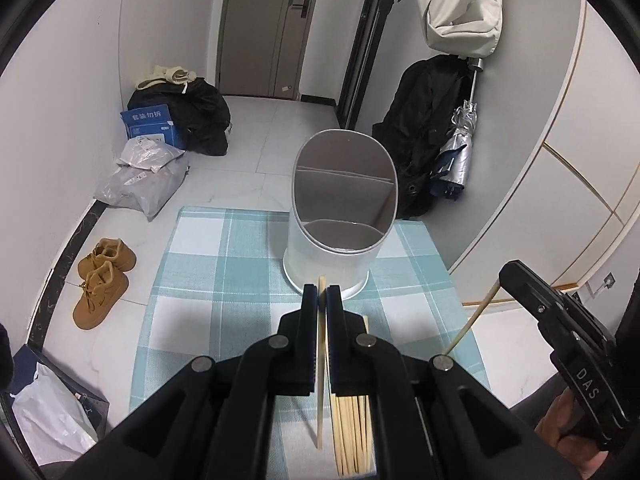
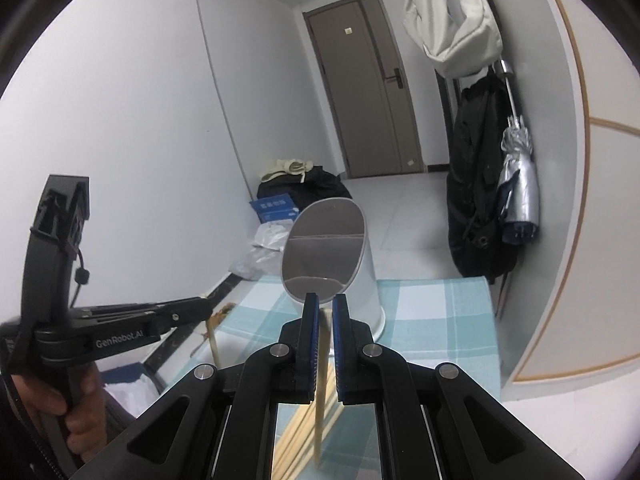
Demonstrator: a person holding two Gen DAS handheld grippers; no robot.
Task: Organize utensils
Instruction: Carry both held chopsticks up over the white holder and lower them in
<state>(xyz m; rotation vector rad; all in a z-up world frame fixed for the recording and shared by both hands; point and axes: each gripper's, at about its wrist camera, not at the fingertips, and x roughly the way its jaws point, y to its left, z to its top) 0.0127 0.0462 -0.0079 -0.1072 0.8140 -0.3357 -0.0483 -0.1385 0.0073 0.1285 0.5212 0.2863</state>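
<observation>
Each gripper is clenched on one chopstick: the left gripper (image 1: 322,300) and the right gripper (image 2: 325,312). Both face the holder (image 1: 340,208), likely for dropping in; spare chopsticks (image 1: 352,432) lie on the worktop (image 1: 208,264).

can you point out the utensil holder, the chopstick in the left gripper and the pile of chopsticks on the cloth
utensil holder (image 1: 320,256): left wrist view, on its white outer wall
chopstick in the left gripper (image 1: 320,380): left wrist view, on its shaft below the pads
pile of chopsticks (image 1: 352,432): left wrist view, on the middle of the bundle

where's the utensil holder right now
The white utensil holder stands upright at the far end of the checked cloth, straight ahead of both grippers in both wrist views.
</observation>
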